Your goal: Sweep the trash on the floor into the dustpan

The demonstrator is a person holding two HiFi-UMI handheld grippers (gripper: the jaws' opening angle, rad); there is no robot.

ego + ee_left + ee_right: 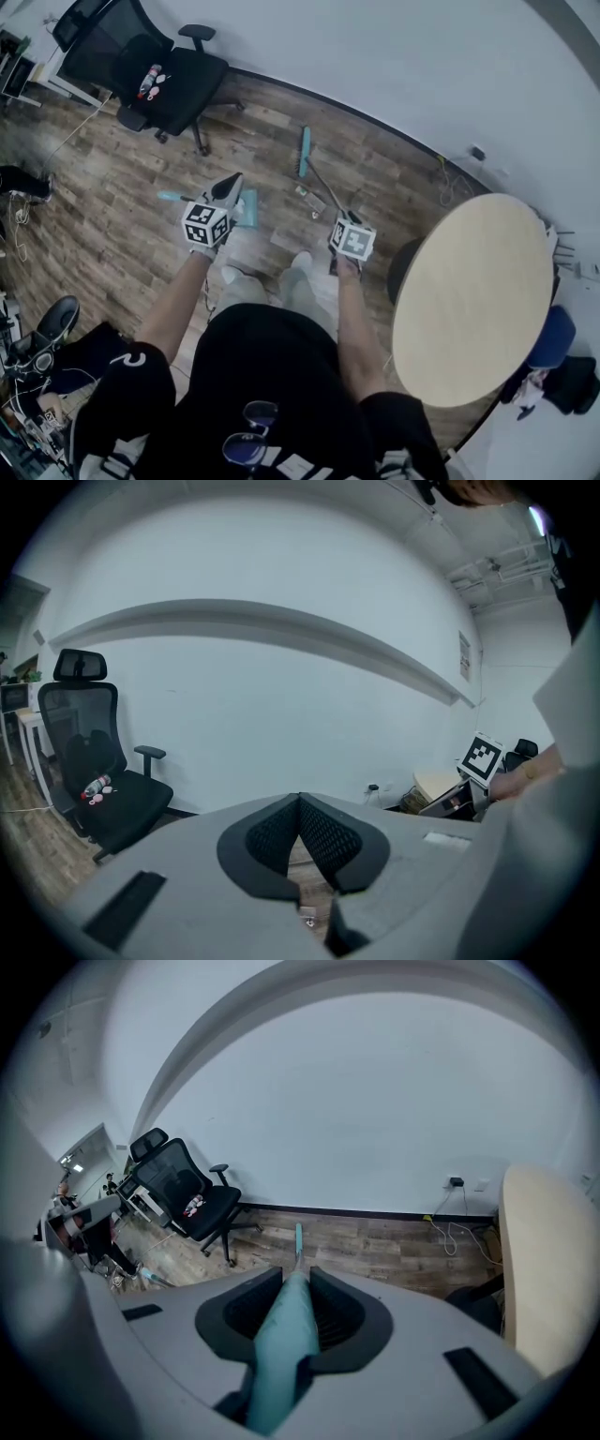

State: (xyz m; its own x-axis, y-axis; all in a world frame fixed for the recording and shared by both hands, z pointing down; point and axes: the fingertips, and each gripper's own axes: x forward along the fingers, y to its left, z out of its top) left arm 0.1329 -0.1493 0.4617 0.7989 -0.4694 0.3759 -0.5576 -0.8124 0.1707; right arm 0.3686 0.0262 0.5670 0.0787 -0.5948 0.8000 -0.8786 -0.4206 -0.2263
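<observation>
Currently the right tongs [297, 1274] are clamped on the teal handle of the broom [286, 1335], whose head [305, 152] rests on the floor [112, 187] out toward the wall. The left tongs [300, 803] are closed tip to tip, with only floorboards showing in the gap behind the tips, so they appear to hold nothing. The trash [307, 194], a few small pale scraps, lies on the floor between the broom head and the person's feet. The teal dustpan [248, 211] sits just beside it, under the left tongs. The main risk is probably the dustpan: nothing is holding it, so a pull of the bristles against its lip could push it back or turn it, and the scraps would slide past rather than in. The round handle is gripped only near its upper end, so it may twist or slip in the tongs if the bristles drag on the boards. A quick stroke could also flick the light scraps aside. The round worktop [469, 300] stands near the right elbow, and a wide backswing could knock against it.
</observation>
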